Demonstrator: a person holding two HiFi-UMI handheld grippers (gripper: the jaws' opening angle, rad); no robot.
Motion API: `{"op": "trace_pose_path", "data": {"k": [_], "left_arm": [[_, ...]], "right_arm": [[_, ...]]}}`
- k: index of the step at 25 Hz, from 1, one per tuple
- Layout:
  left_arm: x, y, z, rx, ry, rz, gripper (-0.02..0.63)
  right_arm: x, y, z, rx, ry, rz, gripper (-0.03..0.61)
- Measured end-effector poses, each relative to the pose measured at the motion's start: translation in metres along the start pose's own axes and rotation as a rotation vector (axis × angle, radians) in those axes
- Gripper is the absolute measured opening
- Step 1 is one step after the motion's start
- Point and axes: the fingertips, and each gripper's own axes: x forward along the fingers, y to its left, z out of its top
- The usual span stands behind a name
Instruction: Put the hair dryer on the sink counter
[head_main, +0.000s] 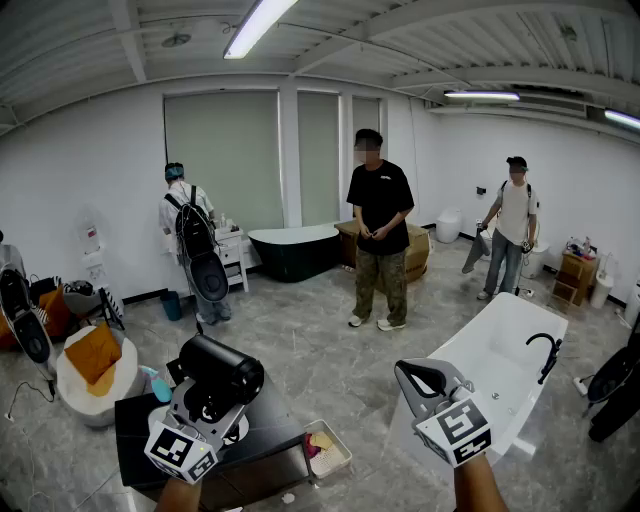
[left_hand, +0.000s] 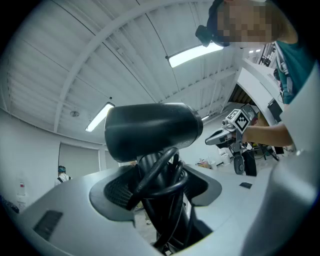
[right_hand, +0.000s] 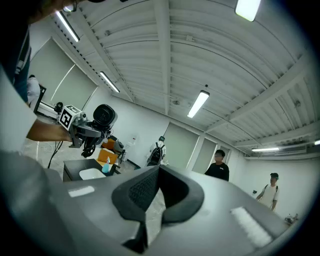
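Note:
My left gripper (head_main: 207, 404) is shut on the handle of a black hair dryer (head_main: 222, 372), whose black cord is wound round the handle. In the left gripper view the hair dryer's barrel (left_hand: 150, 130) stands above the jaws, with handle and cord filling the gap between them. The dryer hangs in the air above the black sink counter (head_main: 135, 425). In the right gripper view the counter (right_hand: 75, 170) carries a white basin (right_hand: 92, 173). My right gripper (head_main: 415, 375) is raised to the right, shut and holding nothing; its pads (right_hand: 140, 192) meet.
A blue bottle (head_main: 160, 385) stands on the counter. A tray (head_main: 328, 450) lies on the floor beside it. A white bathtub (head_main: 500, 370) is at the right, a round white tub with orange cloth (head_main: 95, 365) at the left. Three people stand farther back, one of them (head_main: 380, 240) in the middle.

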Motion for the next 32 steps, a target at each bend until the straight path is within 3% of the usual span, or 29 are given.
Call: {"op": "trace_pose_path", "data": {"k": [22, 32], "left_arm": [[-0.002, -0.003, -0.009, 0.005, 0.035, 0.027, 0.285], [-0.042, 0.03, -0.015, 0.009, 0.067, 0.095, 0.285]], "right_arm": [[0.003, -0.008, -0.009, 0.017, -0.045, -0.01, 0.011], [0.035, 0.026, 0.002, 0.024, -0.049, 0.051, 0.009]]}}
